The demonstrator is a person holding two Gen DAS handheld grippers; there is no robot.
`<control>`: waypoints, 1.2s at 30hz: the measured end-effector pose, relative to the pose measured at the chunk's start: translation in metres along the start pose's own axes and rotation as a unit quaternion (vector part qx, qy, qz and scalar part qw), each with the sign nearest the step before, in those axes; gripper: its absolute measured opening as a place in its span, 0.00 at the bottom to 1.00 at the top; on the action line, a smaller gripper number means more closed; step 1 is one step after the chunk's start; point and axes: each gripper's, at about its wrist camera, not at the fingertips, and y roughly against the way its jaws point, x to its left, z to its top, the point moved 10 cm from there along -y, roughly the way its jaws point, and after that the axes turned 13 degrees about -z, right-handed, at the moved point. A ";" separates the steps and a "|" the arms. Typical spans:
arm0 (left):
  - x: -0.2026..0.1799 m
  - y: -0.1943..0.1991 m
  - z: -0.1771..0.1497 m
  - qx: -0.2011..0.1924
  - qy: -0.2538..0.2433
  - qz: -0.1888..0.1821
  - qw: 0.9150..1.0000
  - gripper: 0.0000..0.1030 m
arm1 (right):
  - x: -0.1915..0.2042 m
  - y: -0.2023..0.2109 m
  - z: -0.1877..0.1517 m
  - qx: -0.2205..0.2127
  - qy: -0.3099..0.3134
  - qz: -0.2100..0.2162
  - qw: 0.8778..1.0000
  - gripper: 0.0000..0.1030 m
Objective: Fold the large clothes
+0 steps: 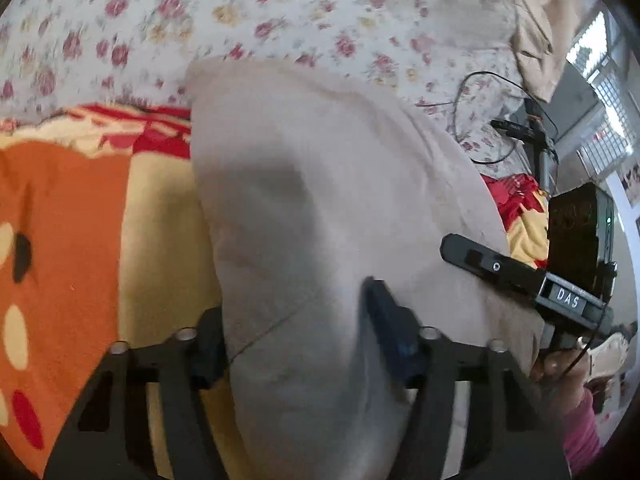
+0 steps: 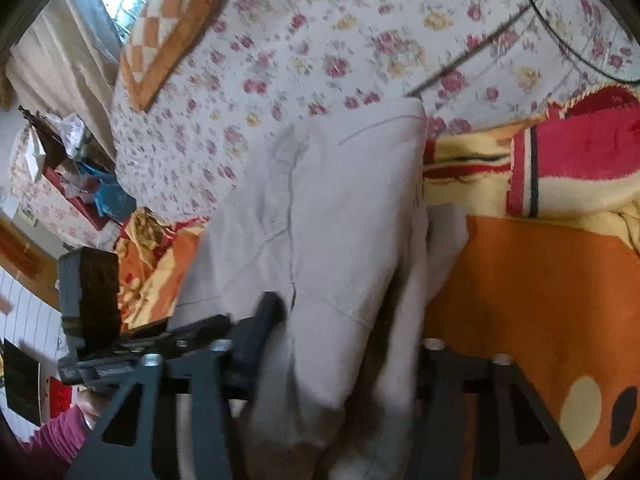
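Between the fingers of the left hand-held gripper (image 1: 296, 344) runs a thick bunch of the beige garment (image 1: 328, 200); the jaws stand fairly wide, yet the cloth fills the gap and presses against both pads, so the garment appears gripped at its near end. From that grip the garment stretches straight ahead, away from the gripper, its long axis running forward to a squared far edge that lies on the flowered bed sheet (image 1: 280, 12). To the left of the garment spreads an orange and cream blanket (image 1: 80, 220).

On the other side, the right hand-held gripper (image 2: 344, 348) likewise has the garment's near end bundled between its fingers, the cloth there folded over on itself with a seam running up the middle. Its right finger is mostly hidden by fabric, so how firmly it pinches cannot be told for certain, though the cloth seems held. Both grippers sit side by side at the same near end, neither clearly closer to the far edge. A black cable (image 2: 560, 32) lies on the sheet beyond.

Judging from this, the coming fold depends on carrying the near end forward along that long axis toward the far edge.
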 end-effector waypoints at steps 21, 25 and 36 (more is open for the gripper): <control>0.029 0.118 -0.086 0.005 -0.013 0.130 0.991 0.69 | 0.100 0.048 -0.086 -0.010 0.076 -0.077 0.994 0.56; 0.031 0.123 -0.072 -0.017 -0.004 0.150 0.989 0.70 | 0.134 0.084 -0.076 -0.052 0.127 -0.071 0.988 0.56; 0.035 0.133 -0.072 -0.044 -0.039 0.220 0.974 0.75 | 0.095 0.001 -0.075 -0.007 0.140 -0.156 0.978 0.37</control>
